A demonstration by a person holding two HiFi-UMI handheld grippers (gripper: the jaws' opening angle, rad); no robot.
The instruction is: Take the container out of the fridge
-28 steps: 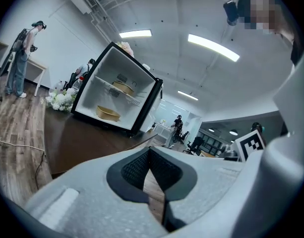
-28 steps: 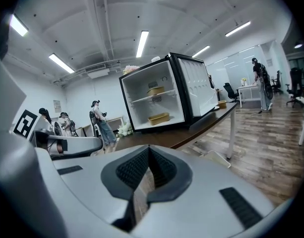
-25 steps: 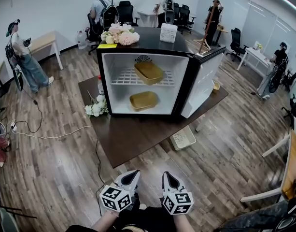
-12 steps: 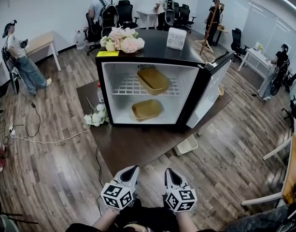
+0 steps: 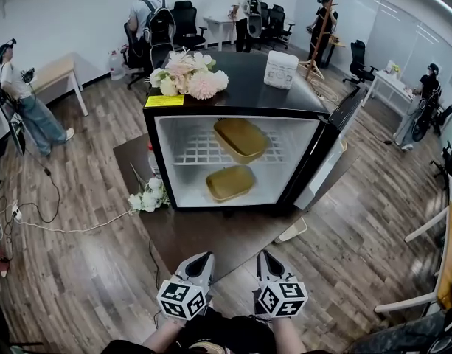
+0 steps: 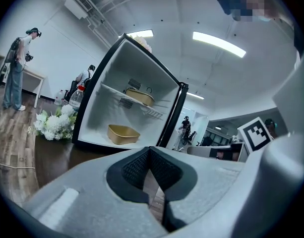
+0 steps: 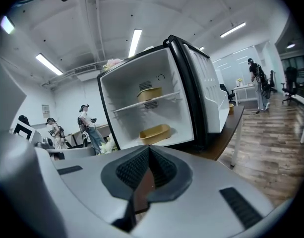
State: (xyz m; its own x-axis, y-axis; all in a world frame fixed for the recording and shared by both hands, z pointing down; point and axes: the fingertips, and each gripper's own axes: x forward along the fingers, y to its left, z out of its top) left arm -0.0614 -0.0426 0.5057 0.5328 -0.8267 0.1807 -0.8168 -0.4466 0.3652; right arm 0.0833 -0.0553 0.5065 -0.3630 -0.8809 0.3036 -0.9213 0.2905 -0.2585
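Both hand-held grippers before the open fridge. I hold the left hand-held gripper (image 5: 201,259) and the right hand-held gripper (image 5: 264,258) side by side, and each has its jaws pressed together with nothing between them. Ahead of both tips, and well apart from them, the fridge (image 5: 153,153) stands on a dark table (image 5: 203,234), whose near edge lies close to the tips. The fridge door (image 5: 330,150) hangs open on the right hand-held gripper's side. Two tan containers sit inside. The upper container (image 5: 241,138) rests on the wire shelf (image 5: 200,150), and the lower container (image 5: 229,183) lies on the fridge floor below it. Both are roughly in line with the gap between the two hand-held grippers, and neither is touched. On the fridge top, pink and white flowers (image 5: 187,74) lie ahead and to the left, and a white box (image 5: 279,69) ahead and to the right. A bunch of white flowers (image 5: 148,195) lies on the table beside the fridge, ahead and left of the left hand-held gripper. Several persons stand far beyond the fridge.
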